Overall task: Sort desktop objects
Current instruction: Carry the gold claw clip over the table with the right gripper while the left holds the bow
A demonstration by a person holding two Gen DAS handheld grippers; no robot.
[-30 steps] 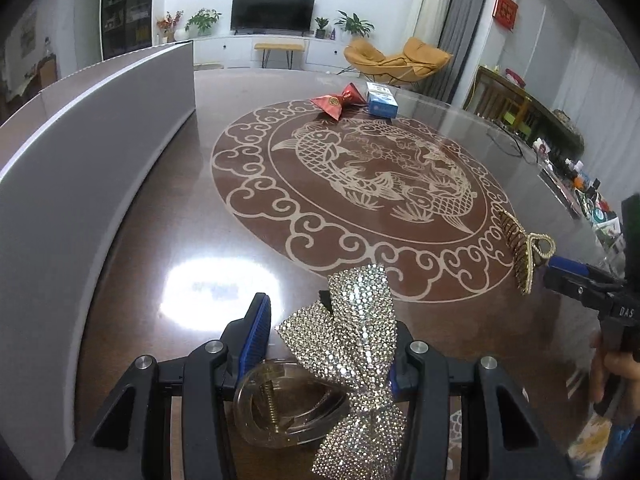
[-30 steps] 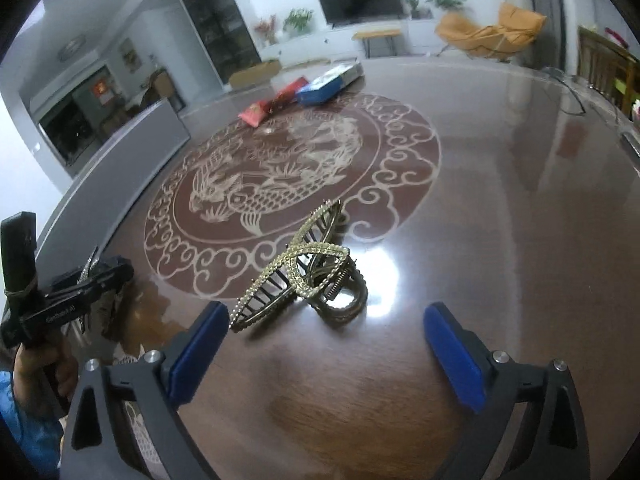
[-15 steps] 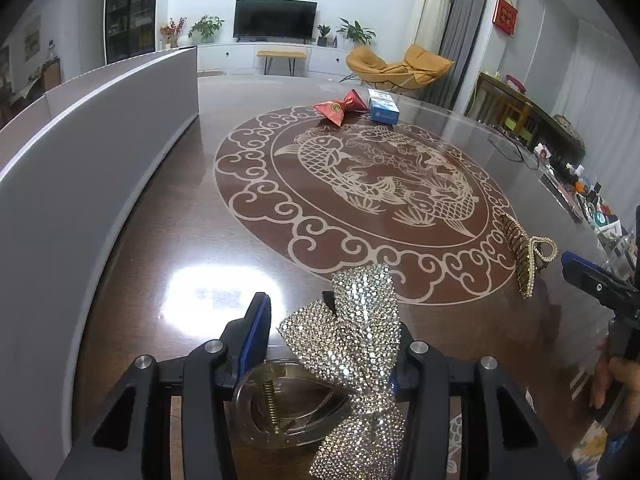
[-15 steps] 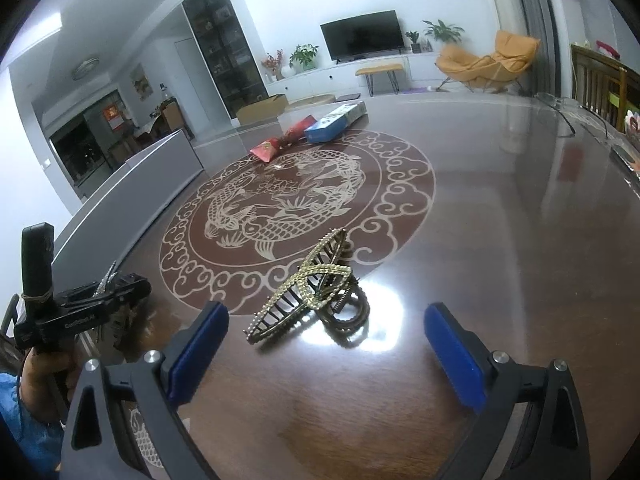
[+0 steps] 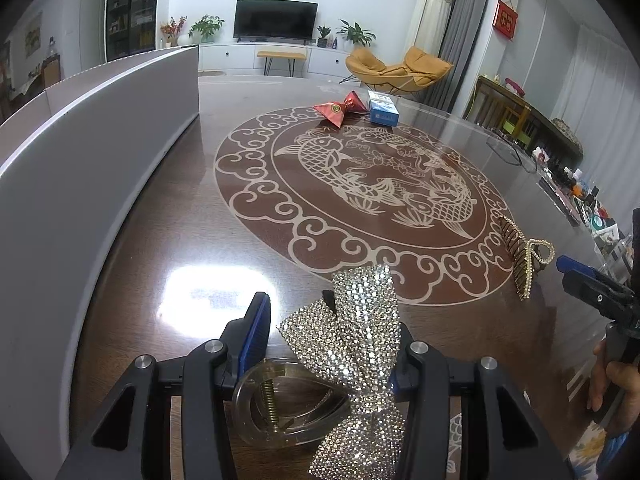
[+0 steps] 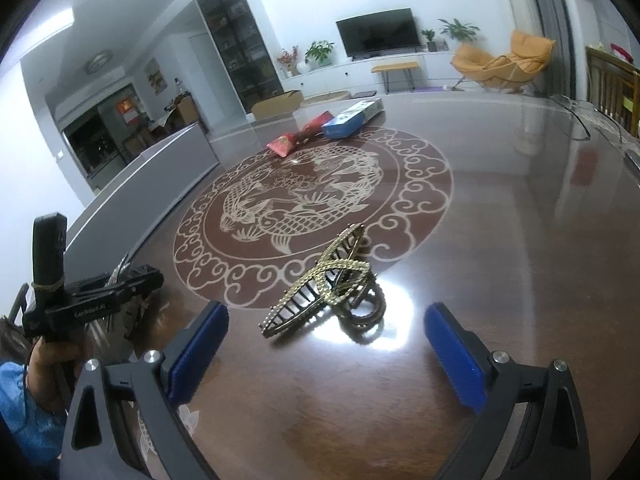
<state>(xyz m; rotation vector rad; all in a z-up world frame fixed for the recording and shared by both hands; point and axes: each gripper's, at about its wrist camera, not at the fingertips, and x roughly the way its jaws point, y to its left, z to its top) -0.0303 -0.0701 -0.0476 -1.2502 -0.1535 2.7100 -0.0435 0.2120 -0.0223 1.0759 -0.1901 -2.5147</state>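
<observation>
A rhinestone bow hair clip (image 5: 360, 336) with a clear clamp sits between the blue pads of my left gripper (image 5: 330, 320), which is shut on it just above the dark table. The same gripper (image 6: 120, 284) shows at the left of the right wrist view, held by a hand. A gold claw hair clip (image 6: 332, 284) lies on the table just ahead of my right gripper (image 6: 326, 348), whose jaws stand wide open and touch nothing. In the left wrist view the claw clip (image 5: 524, 256) lies at the right, with the right gripper (image 5: 592, 284) close beside it.
The glossy table carries a brown round fish medallion (image 5: 360, 184). A red packet (image 5: 340, 110) and a blue box (image 5: 383, 110) lie at the medallion's far rim. A grey panel (image 5: 80, 152) runs along the table's left side. Small clutter (image 5: 580, 196) lines the right edge.
The right wrist view has tipped up a little, showing more of the room; the claw clip lies where it was. My left gripper keeps still with the bow clip in it.
</observation>
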